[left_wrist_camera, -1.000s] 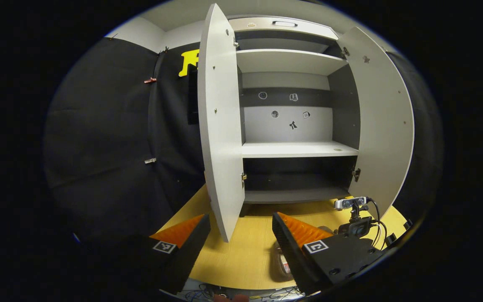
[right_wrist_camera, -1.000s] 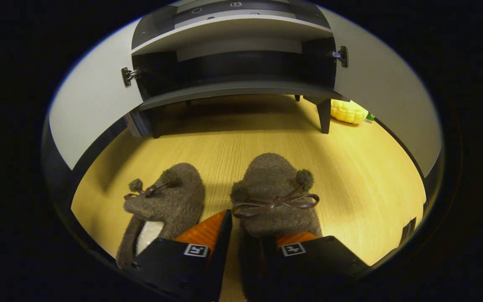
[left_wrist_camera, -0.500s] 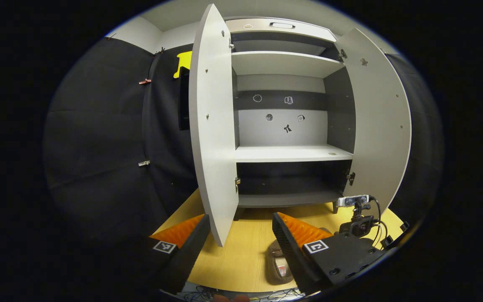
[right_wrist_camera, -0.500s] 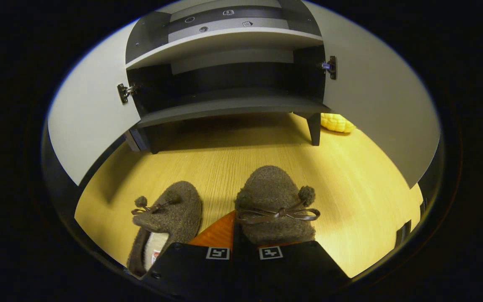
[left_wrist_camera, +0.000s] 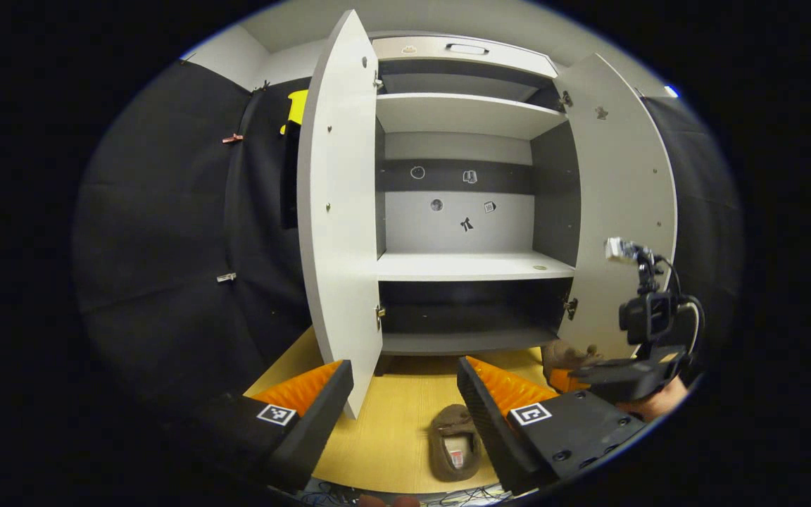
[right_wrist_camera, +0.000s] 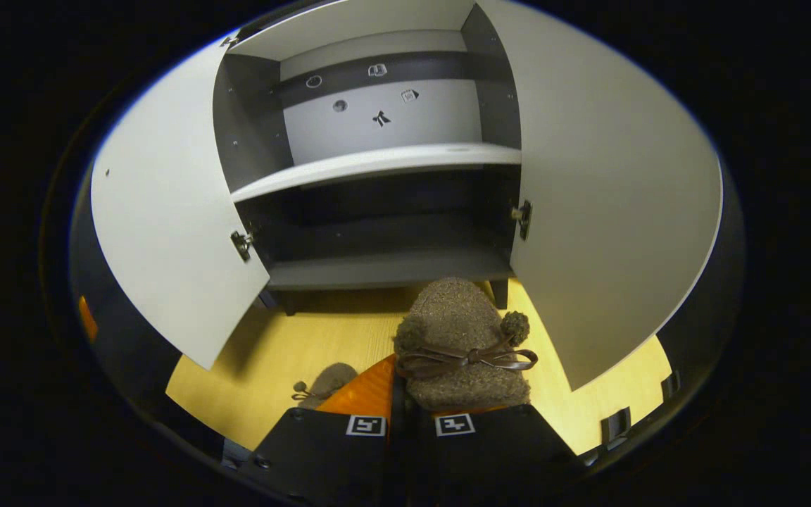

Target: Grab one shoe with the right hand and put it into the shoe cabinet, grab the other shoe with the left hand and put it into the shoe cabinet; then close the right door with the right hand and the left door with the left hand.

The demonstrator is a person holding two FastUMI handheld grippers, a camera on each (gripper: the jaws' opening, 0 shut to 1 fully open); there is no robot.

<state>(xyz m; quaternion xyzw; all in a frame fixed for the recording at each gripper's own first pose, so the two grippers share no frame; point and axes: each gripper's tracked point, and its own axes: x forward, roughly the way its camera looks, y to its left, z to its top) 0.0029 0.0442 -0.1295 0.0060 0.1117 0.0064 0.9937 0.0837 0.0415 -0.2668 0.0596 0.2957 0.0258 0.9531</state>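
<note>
Right gripper view: my right gripper (right_wrist_camera: 411,422) pinches a brown fuzzy shoe (right_wrist_camera: 460,345) with a bow and pompoms, lifted before the cabinet (right_wrist_camera: 384,267), whose doors stand wide. Its heel is hidden between my fingers. My left gripper (left_wrist_camera: 405,394) is spread, holding nothing, above the other shoe (left_wrist_camera: 454,443) on the floor (left_wrist_camera: 391,429).
</note>
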